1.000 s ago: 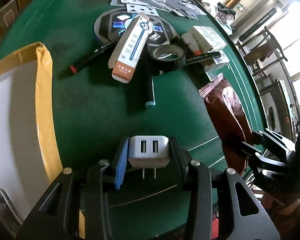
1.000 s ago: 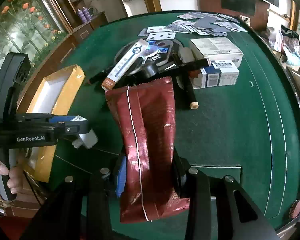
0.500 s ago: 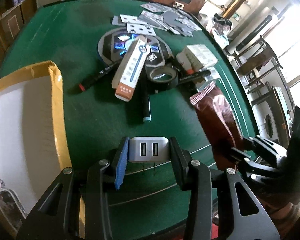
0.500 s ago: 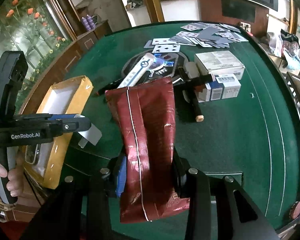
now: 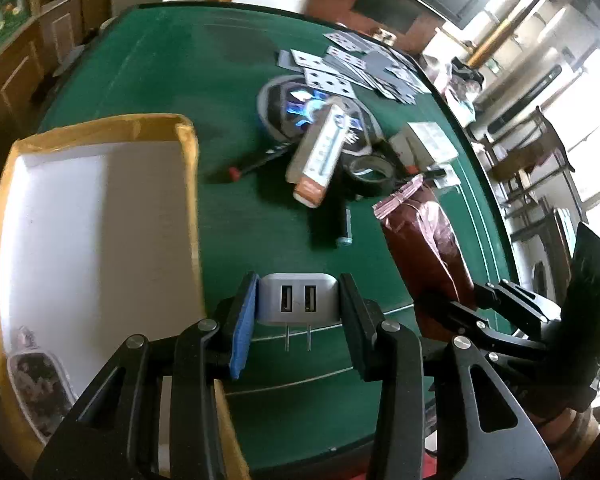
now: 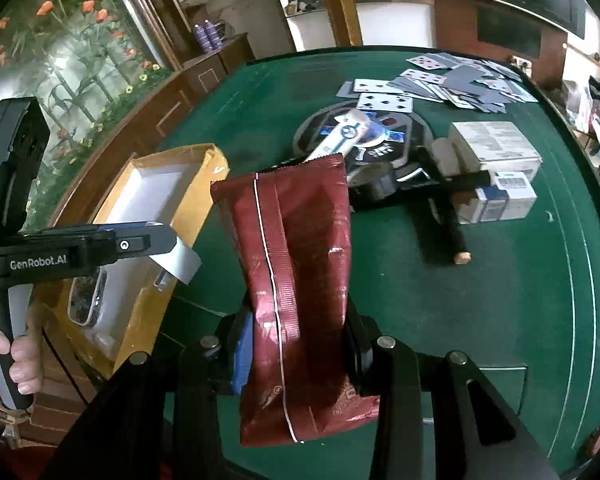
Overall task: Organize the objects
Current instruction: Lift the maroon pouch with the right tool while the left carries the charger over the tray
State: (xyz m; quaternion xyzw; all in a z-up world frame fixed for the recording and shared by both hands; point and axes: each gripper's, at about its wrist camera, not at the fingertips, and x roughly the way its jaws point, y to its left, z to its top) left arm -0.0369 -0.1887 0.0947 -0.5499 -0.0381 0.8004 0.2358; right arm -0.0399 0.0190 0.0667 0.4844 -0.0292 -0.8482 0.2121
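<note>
Beside the yellow-rimmed cardboard box (image 5: 186, 200) | left gripper (image 5: 298, 312) clamps small rigid grey two-port USB charger (image 5: 296, 298) by its flat sides, light | right gripper (image 6: 296, 344) pinches crinkly dark-red foil pouch (image 6: 296, 264), soft, slippery

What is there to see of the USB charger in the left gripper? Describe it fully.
The USB charger is a small, rounded, white-grey plastic block with two USB ports side by side on its facing side and two metal prongs pointing down. The left gripper clamps its two sides between its fingers, holding it level above the green table, beside the box.
</note>
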